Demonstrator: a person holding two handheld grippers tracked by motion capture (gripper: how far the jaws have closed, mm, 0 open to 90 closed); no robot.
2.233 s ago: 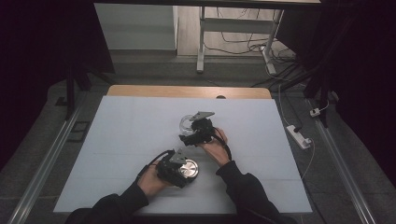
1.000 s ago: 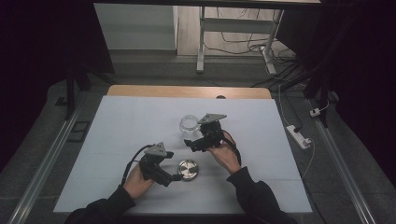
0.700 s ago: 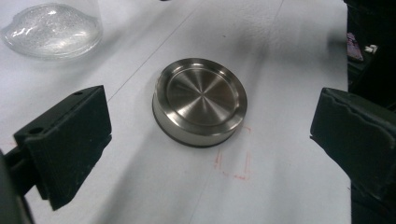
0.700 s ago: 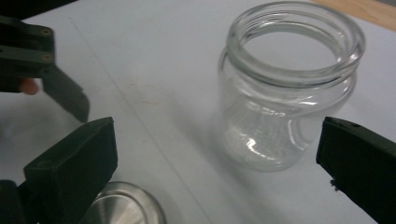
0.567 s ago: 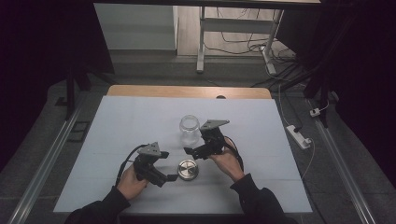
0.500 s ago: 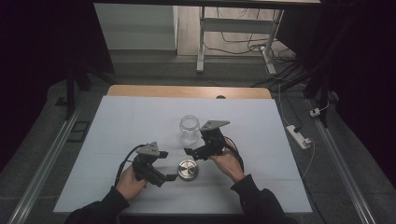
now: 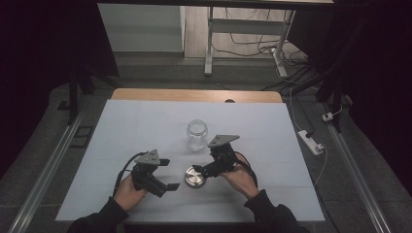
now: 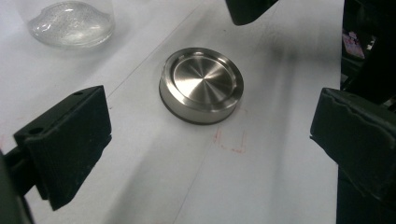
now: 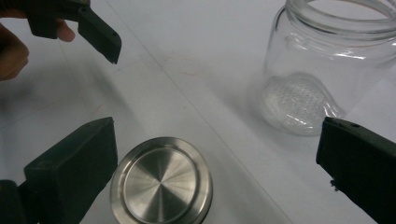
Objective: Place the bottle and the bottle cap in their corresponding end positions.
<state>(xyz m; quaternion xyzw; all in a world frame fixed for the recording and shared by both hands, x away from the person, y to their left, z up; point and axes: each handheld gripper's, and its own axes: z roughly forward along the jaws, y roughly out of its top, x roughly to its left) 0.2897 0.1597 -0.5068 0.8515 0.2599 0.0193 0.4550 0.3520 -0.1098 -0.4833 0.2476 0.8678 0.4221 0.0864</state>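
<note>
The metal lid (image 7: 195, 177) lies flat on the white table cover (image 7: 121, 126), top face up, and serves as the landmark here. The glass jar (image 7: 197, 135) stands upright and open-mouthed just beyond the lid, apart from it. The left gripper (image 7: 165, 174) sits to the left of the lid, near but not touching, its jaws spread wide and holding nothing. The right gripper (image 7: 203, 171) hangs at the lid's right edge, jaws also wide apart and empty, one jaw close by the lid's rim.
</note>
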